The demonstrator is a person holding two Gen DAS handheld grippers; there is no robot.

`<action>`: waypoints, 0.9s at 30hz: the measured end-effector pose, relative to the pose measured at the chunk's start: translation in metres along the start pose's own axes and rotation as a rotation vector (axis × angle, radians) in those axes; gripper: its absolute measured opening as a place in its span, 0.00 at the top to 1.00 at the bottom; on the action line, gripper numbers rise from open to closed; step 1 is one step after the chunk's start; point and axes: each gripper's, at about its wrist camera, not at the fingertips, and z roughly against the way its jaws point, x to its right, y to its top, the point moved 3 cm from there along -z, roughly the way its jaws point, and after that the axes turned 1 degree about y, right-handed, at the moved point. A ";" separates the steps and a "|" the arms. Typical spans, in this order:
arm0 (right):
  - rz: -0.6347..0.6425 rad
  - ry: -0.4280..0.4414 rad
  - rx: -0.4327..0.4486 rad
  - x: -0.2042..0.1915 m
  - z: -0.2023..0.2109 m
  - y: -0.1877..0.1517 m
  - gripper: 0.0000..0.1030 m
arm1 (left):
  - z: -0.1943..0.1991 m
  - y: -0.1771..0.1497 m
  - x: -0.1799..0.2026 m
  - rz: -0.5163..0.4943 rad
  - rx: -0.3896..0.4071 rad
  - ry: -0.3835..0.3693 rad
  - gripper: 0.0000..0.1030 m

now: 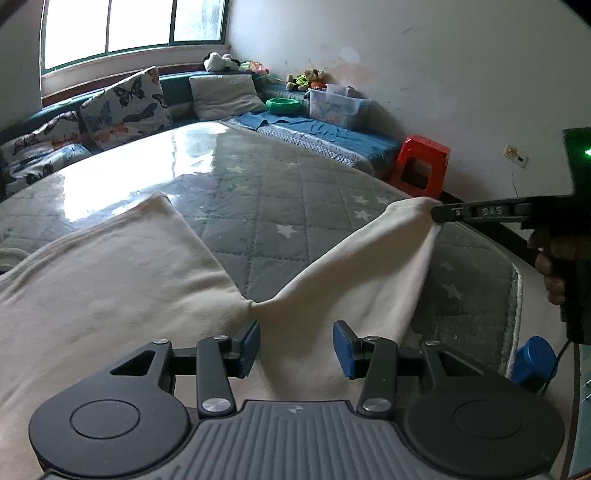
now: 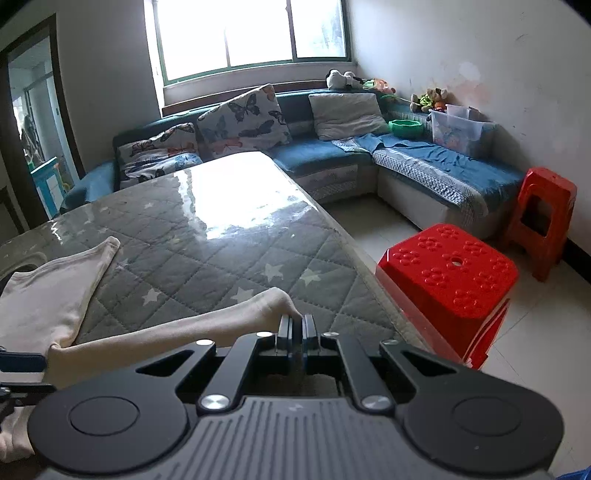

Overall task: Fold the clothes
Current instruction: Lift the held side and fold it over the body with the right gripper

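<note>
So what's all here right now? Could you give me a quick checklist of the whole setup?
Surface: grey quilted star-pattern mat under a glossy clear cover.
Job's things: cream garment spread on the mat; one leg lifted by its end.
Clutter: blue cap-like item at the mat's edge.
Grippers: left gripper open over the garment; right gripper shut on the leg's end.
Cables: thin dark lead beside the blue item.
Surroundings: blue sofa, butterfly pillows, two red stools, window, soft toys, clear bin.
</note>
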 end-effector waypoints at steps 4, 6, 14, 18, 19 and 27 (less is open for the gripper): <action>0.003 0.026 0.036 -0.004 0.017 0.008 0.96 | 0.002 -0.001 -0.004 0.013 0.013 0.000 0.54; 0.012 0.044 0.060 -0.008 0.030 0.014 0.96 | 0.010 -0.002 -0.006 0.014 0.022 0.000 0.54; 0.107 0.159 0.151 -0.051 0.090 0.042 0.96 | 0.046 -0.012 -0.019 0.021 0.062 0.028 0.50; 0.204 0.258 0.178 -0.099 0.119 0.054 0.96 | 0.077 -0.030 -0.040 0.050 0.081 0.086 0.47; 0.228 0.283 0.177 -0.112 0.123 0.056 0.96 | 0.085 -0.035 -0.047 0.062 0.087 0.101 0.47; 0.429 0.481 0.123 -0.236 0.116 0.049 0.96 | 0.139 -0.079 -0.082 0.153 0.124 0.196 0.46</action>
